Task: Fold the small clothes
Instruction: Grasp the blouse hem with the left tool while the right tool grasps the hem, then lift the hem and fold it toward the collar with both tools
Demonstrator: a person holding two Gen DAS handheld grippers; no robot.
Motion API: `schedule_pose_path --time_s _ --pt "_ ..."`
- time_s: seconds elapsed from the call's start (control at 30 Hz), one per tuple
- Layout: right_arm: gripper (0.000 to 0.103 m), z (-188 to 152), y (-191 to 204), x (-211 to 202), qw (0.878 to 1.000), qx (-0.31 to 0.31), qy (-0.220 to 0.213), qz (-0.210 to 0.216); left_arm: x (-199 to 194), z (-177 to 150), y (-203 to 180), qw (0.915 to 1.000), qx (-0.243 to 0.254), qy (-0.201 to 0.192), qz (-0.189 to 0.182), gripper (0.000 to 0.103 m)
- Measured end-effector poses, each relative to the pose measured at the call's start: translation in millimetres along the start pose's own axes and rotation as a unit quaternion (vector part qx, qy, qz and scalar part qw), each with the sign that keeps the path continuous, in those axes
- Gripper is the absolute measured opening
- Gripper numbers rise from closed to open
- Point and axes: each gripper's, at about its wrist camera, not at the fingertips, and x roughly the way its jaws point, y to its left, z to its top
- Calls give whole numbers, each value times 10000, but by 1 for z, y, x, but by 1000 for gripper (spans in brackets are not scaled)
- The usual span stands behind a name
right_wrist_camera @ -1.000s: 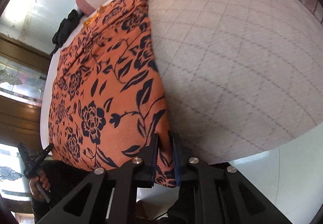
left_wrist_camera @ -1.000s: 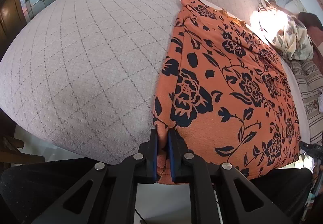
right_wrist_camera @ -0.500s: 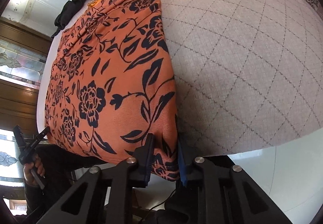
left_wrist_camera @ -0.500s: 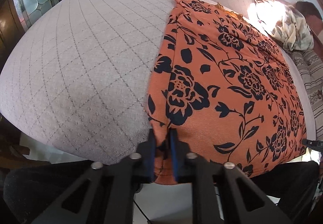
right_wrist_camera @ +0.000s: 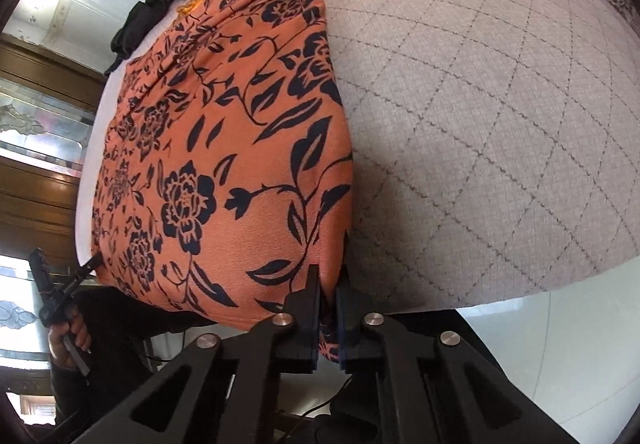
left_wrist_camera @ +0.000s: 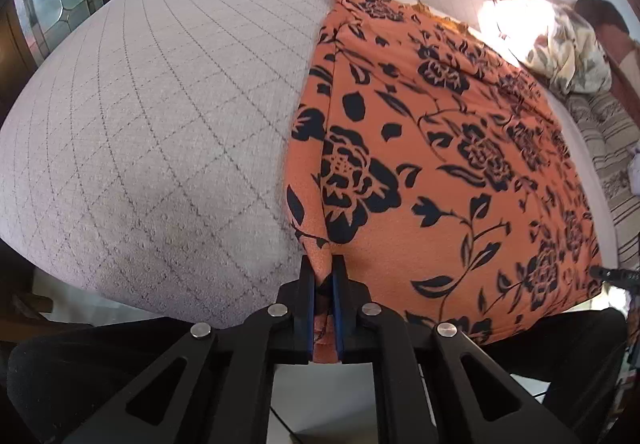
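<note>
I pinch the near hem of the orange dress (left_wrist_camera: 440,163), spread along the bed (left_wrist_camera: 160,103), with my left tool (left_wrist_camera: 323,276) and right tool (right_wrist_camera: 329,284), both clamped narrow at the lower frame, to lift its corners evenly for folding.

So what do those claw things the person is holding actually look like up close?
Both look alike. The left claw and the right claw are matte black plastic, each with two flat fingers lined with blue pads. Angular black linkage bars with cut-out slots carry them, joined by round silver bolts. A thin dark cable trails below. The person wears dark clothing.
</note>
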Motion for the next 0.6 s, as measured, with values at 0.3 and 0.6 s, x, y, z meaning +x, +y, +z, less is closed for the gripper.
schedule_pose_path --time_s 0.3,0.6 --pt "6 0 -12 -23 9959 402 -392 714 -15 15 7 9995 -143 -27 -287 7" --pt "6 9 -9 -37 9883 513 -609 1304 -35 40 -3 9981 -22 -270 -554 7"
